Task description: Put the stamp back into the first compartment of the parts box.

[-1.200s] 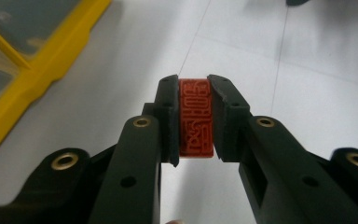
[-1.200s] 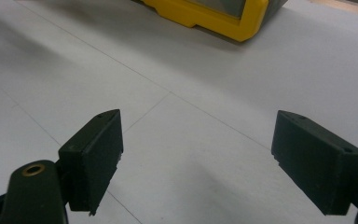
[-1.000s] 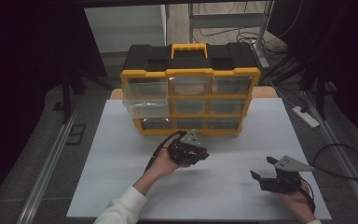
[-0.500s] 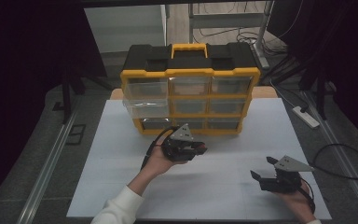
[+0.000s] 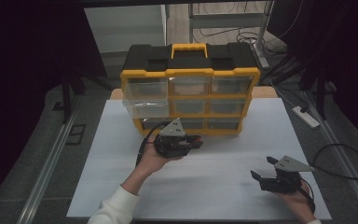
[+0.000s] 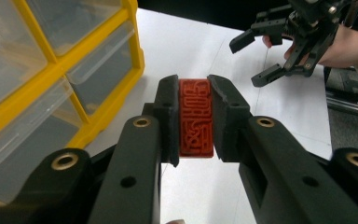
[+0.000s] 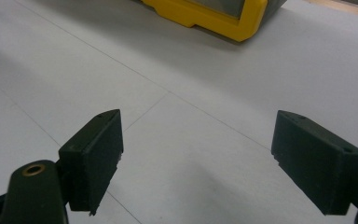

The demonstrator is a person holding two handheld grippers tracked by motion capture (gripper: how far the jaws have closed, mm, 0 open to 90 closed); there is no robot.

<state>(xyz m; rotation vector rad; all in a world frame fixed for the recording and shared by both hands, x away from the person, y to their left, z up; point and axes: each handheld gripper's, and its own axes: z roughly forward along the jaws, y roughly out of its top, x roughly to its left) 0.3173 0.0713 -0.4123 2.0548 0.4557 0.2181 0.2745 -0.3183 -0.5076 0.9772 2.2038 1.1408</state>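
My left gripper [image 6: 193,116] is shut on a red carved block [image 6: 196,119], a seal-like piece with raised characters, pinched between both pads. In the high view this gripper [image 5: 195,142] hovers just in front of the bottom row of the yellow and black drawer organizer [image 5: 189,74]. One clear drawer [image 5: 145,107] on the organizer's left side stands pulled out. My right gripper [image 5: 261,172] rests low near the table's front right, jaws wide open with nothing between them; its black pads [image 7: 93,154] frame bare white table.
The white table top [image 5: 223,163] spreads in front of the organizer. The organizer's yellow base corner [image 7: 223,23] lies ahead of my right gripper. A power strip [image 5: 306,116] and cables lie off the table's right edge. Dark floor and metal rails flank both sides.
My left gripper has risen and moved closer to the organizer's front with the red block still in it. The right gripper has stayed put.
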